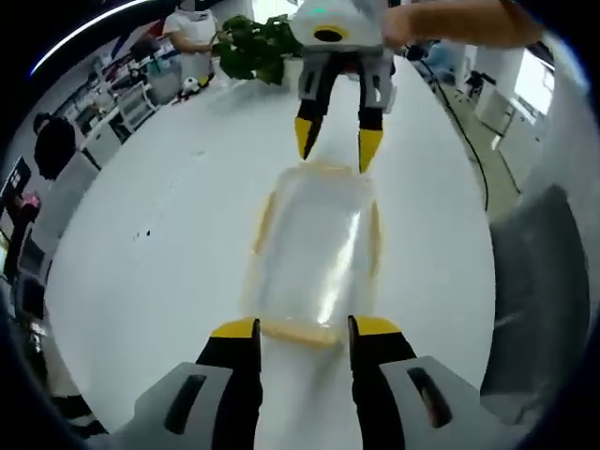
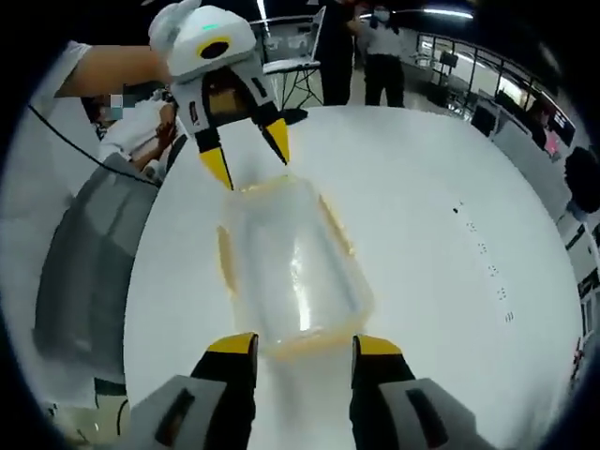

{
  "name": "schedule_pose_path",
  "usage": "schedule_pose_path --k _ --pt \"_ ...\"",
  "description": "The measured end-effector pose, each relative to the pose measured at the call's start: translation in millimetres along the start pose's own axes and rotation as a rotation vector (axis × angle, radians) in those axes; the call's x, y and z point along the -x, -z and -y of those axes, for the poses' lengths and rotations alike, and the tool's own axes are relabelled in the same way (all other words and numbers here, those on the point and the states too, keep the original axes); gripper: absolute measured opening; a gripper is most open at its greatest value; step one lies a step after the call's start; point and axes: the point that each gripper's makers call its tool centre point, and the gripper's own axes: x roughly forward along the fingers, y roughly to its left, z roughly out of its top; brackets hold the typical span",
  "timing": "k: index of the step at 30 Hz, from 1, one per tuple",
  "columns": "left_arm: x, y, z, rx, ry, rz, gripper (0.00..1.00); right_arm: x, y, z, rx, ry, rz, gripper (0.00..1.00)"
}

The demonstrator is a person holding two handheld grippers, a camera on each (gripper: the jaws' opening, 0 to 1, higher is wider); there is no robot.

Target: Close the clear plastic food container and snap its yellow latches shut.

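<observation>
**Two grippers, jaws apart, facing each other**

Left black-and-grey two-jaw gripper with yellow tips (image 1: 302, 328) held low, jaws spread wide. Opposite, right white-bodied gripper with yellow-tipped black jaws (image 1: 337, 145) angled downward, parted likewise, gripped by a bare forearm (image 1: 469, 23).

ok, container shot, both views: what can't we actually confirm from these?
- Latch state: the yellow latches on the clear container are blurred in the left gripper view; snapped or loose can't be told.
- Lid seating: glare and clear plastic in the right gripper view hide whether the lid is fully down.
- Contact: left tongs and right tongs straddle the container's ends; whether the tips touch is unclear.
- Contents: not discernible.
</observation>
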Motion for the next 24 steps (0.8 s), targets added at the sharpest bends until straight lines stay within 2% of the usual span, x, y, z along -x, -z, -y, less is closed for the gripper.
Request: schedule_pose_path --k 2,3,4,7,8,9,10,11,13,14,15,18,19,21,22,24 --pt "-1.2 2.1 1.4 0.06 0.002 -0.011 0.32 1.2 -1.0 0.7 -0.077 0.013 0.004 0.36" --pt "-1.6 0.9 0.5 0.081 -0.014 -0.004 0.32 1.4 -2.4 -0.9 -0.093 0.007 0.009 0.35" --pt "-2.8 -3.6 4.9 0.131 -0.005 0.022 0.32 2.0 -3.5 3.5 -0.124 0.04 0.012 0.35" --pt "-2.5 1.1 0.8 0.144 -0.064 -0.009 0.32 2.9 -1.6 4.2 -0.144 0.057 -0.007 0.32" --pt "-2.7 -0.3 0.4 0.137 -0.071 0.002 0.31 2.5 -4.4 4.3 -0.162 0.064 0.011 0.33" --pt "-2.7 -1.3 -0.6 0.228 -0.09 0.019 0.32 2.2 -3.1 2.3 -0.208 0.059 0.007 0.33" --pt "-3.3 -3.7 0.7 0.262 -0.083 0.036 0.33 2.0 -1.0 2.9 -0.223 0.064 -0.002 0.32" --pt "-3.0 -5.1 0.9 0.275 -0.089 0.044 0.33 1.9 -0.6 4.6 -0.226 0.076 -0.001 0.32" --pt "-4.1 0.4 -0.5 0.264 -0.112 0.014 0.31 0.8 3.0 3.8 -0.261 0.08 -0.01 0.33" --pt "-4.5 0.5 0.0 0.262 -0.113 0.016 0.31 0.4 1.6 3.9 -0.264 0.08 0.001 0.34" --pt "-4.1 -0.6 0.2 0.296 -0.126 0.028 0.31 -0.2 -0.1 5.9 -0.31 0.099 0.024 0.37" --pt "-4.3 -3.6 2.1 0.416 -0.126 0.073 0.32 0.6 5.0 7.4 -0.365 0.113 0.008 0.38" --pt "-4.3 -2.4 1.7 0.448 -0.128 0.075 0.32 0.5 4.9 8.8 -0.367 0.12 0.012 0.38" --pt "-4.9 2.0 3.5 0.491 -0.121 0.067 0.33 -0.7 3.7 6.9 -0.425 0.11 0.028 0.4" --pt "-4.5 0.1 3.3 0.572 -0.118 0.095 0.34 -1.0 2.0 9.8 -0.454 0.124 0.047 0.41" --pt "-3.0 -2.1 2.7 0.651 -0.124 0.128 0.35 -2.5 8.0 12.2 -0.469 0.142 0.019 0.39"
